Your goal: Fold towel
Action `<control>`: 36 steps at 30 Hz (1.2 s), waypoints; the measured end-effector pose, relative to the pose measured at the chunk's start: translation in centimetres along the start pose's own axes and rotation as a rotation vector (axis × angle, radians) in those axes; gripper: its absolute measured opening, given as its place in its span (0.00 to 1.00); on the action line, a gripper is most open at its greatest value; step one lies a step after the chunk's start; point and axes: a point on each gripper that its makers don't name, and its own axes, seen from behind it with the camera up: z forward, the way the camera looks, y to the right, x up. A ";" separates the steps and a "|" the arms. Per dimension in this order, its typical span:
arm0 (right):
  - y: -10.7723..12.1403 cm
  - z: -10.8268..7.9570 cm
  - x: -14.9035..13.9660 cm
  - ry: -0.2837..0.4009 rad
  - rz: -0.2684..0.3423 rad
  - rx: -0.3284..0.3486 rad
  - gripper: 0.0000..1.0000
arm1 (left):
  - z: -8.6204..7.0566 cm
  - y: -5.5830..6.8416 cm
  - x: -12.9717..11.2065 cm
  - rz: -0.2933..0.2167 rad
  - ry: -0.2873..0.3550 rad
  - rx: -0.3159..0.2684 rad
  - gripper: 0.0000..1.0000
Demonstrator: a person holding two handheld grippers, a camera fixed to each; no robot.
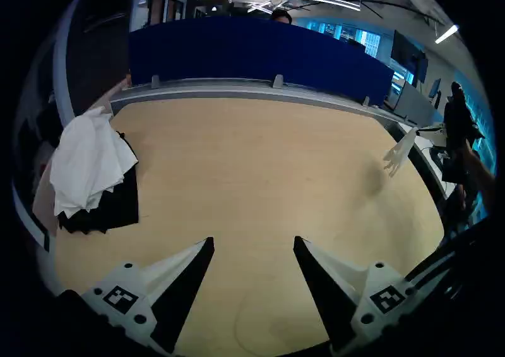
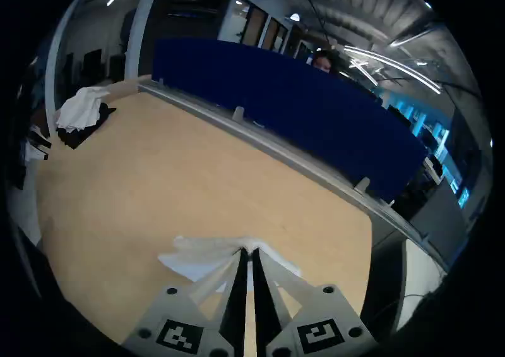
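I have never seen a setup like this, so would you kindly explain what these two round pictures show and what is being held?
There is no robot here. A person holds a hand-held two-finger gripper in each hand, and a wide-angle camera rides on each one, looking forward along its fingers.

The left gripper view looks past the left gripper, whose fingers are spread open and hold nothing. Below it is a wooden table with a blue partition along its far edge. At the table's left edge lies a heap of white cloths on a dark cloth.

The right gripper view looks past the right gripper. Its fingers are closed, pinching a white towel.
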 end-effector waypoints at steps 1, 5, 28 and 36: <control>0.2 0.1 -0.2 -0.002 0.001 0.000 0.05 | 0.1 0.1 0.0 0.002 -0.001 0.000 0.93; 0.9 0.3 -0.9 -0.013 -0.003 -0.001 0.05 | 0.2 0.4 0.2 0.008 -0.002 0.003 0.93; 1.5 -1.0 -10.9 -0.107 0.034 -0.021 0.05 | 0.4 2.1 0.6 0.026 -0.004 -0.001 0.93; 1.9 -2.3 -17.8 -0.210 0.108 -0.055 0.05 | 0.5 2.7 0.3 0.040 -0.008 -0.006 0.94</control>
